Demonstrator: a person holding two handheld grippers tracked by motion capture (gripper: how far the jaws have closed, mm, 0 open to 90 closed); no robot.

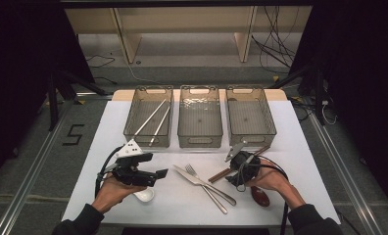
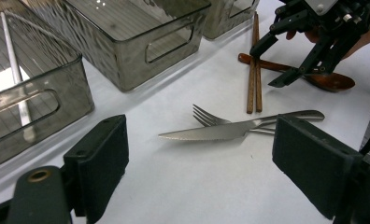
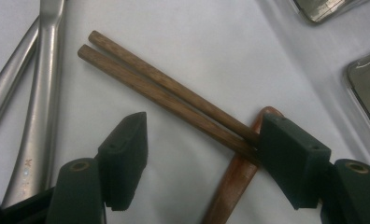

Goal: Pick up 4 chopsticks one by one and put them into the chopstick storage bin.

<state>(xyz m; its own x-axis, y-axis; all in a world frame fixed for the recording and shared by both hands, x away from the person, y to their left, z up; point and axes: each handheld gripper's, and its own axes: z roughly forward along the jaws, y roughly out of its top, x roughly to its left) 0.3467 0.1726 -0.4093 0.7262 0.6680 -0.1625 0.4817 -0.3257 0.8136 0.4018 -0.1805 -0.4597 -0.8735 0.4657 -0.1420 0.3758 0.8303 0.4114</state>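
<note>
Up close, the open right tongs [image 3: 202, 154] straddle wooden chopsticks [image 3: 164, 93]; left tongs [image 2: 202, 172] gape empty.

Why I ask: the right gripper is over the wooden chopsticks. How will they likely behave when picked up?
The wooden chopsticks look stiff and thin, so probably light. They are two loose, rounded sticks lying side by side, so they may roll or split apart if pinched unevenly. Their far ends cross the wooden spoon's handle, so lifting could nudge it.

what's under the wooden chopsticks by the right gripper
The wooden chopsticks lie across the handle of a brown wooden spoon, otherwise on the white table. Where they cross is partly hidden by one of the right gripper's jaws.
</note>
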